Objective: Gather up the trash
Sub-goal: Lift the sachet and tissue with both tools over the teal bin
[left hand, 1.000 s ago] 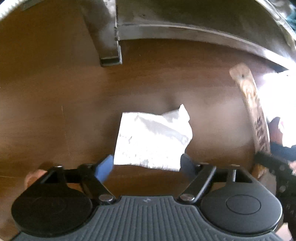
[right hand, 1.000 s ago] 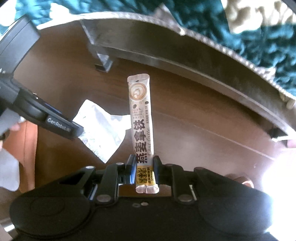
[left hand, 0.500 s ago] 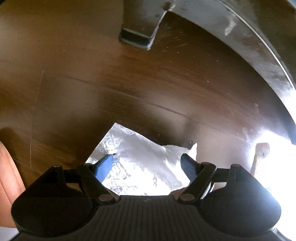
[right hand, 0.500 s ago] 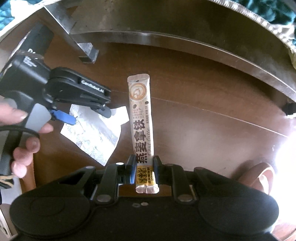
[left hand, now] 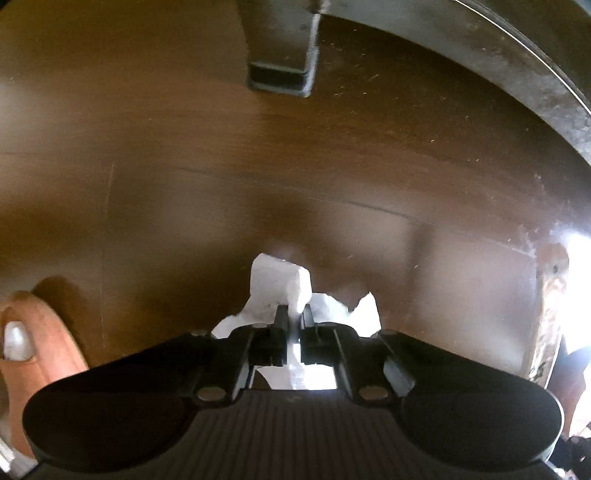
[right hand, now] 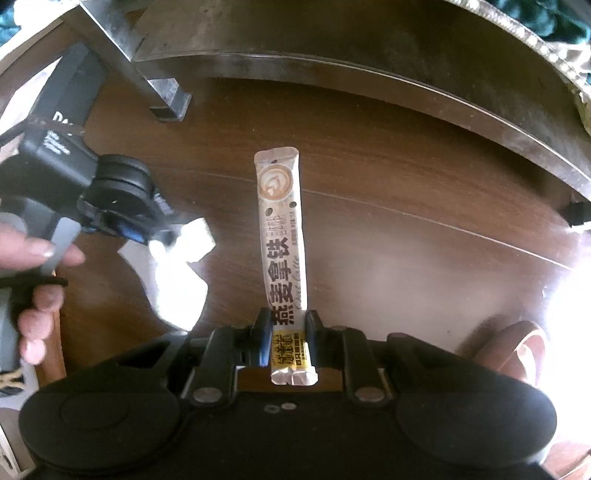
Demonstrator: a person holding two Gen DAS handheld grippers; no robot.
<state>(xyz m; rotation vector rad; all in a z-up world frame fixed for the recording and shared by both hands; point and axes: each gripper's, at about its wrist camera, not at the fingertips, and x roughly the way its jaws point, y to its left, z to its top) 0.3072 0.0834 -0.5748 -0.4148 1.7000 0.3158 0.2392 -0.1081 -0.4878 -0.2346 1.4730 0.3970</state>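
Note:
A crumpled white paper (left hand: pixel 275 280) lies on the dark wooden floor (left hand: pixel 147 166), and my left gripper (left hand: pixel 293 314) points down at it. Its jaws are shut on a pinched fold that sticks up between the fingertips. The right wrist view shows the same paper (right hand: pixel 181 273) bunched under the left gripper (right hand: pixel 162 236), at the left. My right gripper (right hand: pixel 286 325) is shut on the lower end of a long coffee sachet (right hand: pixel 282 236) with black lettering. The sachet reaches forward above the floor.
A square metal leg (left hand: pixel 280 77) stands on the floor ahead, joined to a long metal rail (left hand: pixel 517 74) across the back. A person's hand (right hand: pixel 33 251) holds the left gripper. Teal fabric (right hand: pixel 546 18) shows beyond the rail. Strong sunlight glares at the right.
The left gripper dropped onto the flat white paper and closed, bunching it between the fingers. The right gripper sank a little, the sachet still in it.

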